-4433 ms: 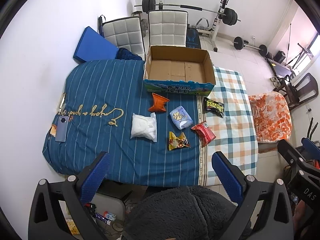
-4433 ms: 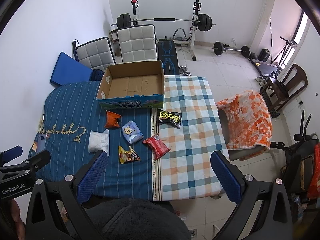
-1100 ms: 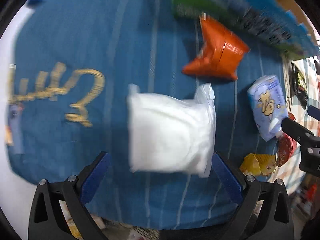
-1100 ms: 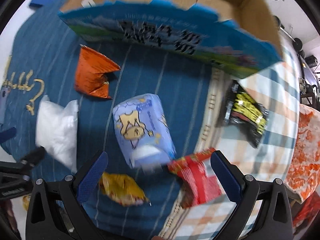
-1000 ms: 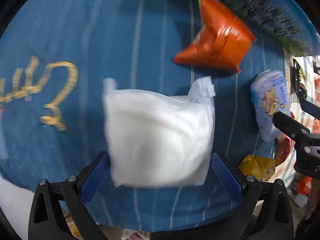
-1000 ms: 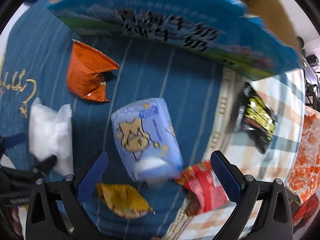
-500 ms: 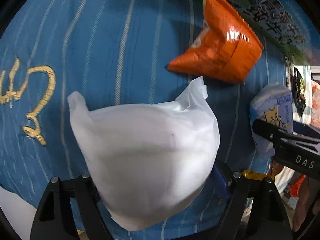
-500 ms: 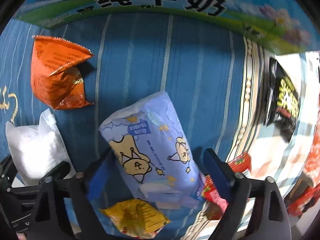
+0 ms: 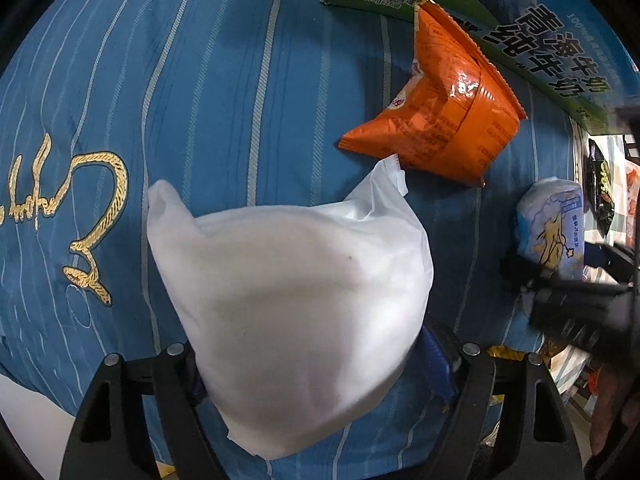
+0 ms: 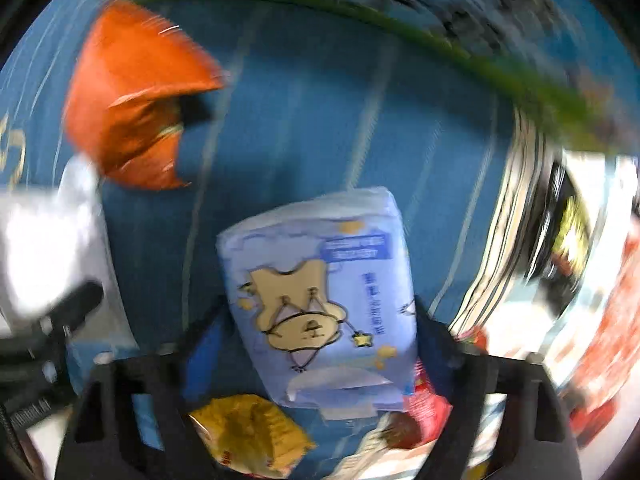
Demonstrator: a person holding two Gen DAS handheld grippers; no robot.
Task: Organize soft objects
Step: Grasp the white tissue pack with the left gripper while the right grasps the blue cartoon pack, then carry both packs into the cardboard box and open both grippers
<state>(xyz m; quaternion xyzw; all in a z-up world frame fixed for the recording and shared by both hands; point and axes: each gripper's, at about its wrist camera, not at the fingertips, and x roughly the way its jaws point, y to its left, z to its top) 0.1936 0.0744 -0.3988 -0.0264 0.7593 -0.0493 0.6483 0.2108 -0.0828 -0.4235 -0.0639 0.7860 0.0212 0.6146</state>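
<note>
I have the left hand-held gripper closed around the white bag, its pads pressing into the lower half so the plastic bulges between them. The right hand-held gripper has just been closing on the blue tissue pack, which sits between its fingers with both sides touching the wrapper; that view is smeared, so I judge rather than see that the grip is firm.

Taking the printed carton as my landmark: the orange snack pouch lies just in front of its wall, the white bag sits nearer me than the pouch, their corners almost touching, and the tissue pack is further from the carton than the pouch, off to the pouch's right on the blue striped cloth.

Both items look light and squashy. The bag's film seems slick and loosely filled, so I expect it to sag and slide; holding across the fat middle beats pinching a loose corner. The tissue pack should compress evenly, so gripping its long sides mid-length seems safest.
</note>
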